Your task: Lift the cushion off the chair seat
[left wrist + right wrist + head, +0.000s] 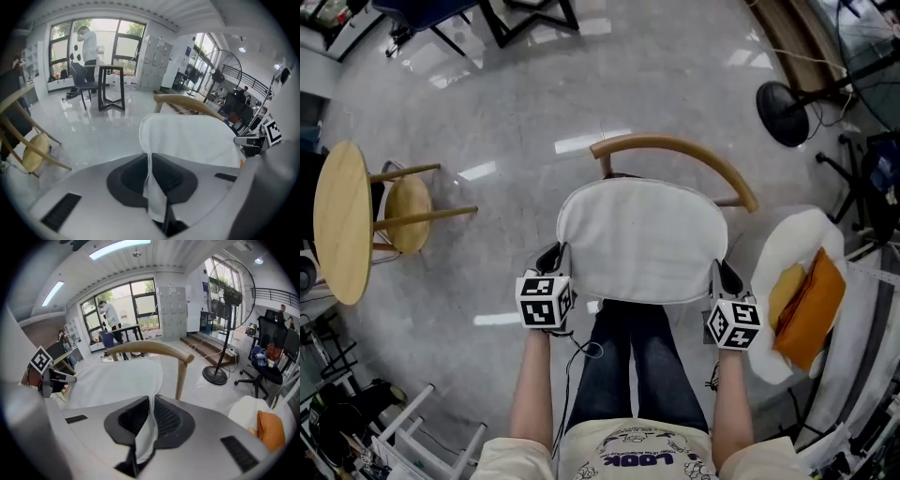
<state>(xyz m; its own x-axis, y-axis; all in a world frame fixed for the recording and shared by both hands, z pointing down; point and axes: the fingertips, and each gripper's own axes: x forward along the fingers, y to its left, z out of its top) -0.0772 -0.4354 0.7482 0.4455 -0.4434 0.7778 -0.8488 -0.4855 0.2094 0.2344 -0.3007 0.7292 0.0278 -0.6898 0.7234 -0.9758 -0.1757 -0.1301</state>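
The left gripper is clamped on the left edge of the white cushion, with a fold of fabric pinched between its dark pads. The right gripper is closed the same way on the right edge. The cushion hangs spread between the two, held up above the person's jeans and just in front of the chair's curved wooden back rail, and it hides the seat. A round wooden table stands well off to the left. An orange pillow lies on a white seat to the right.
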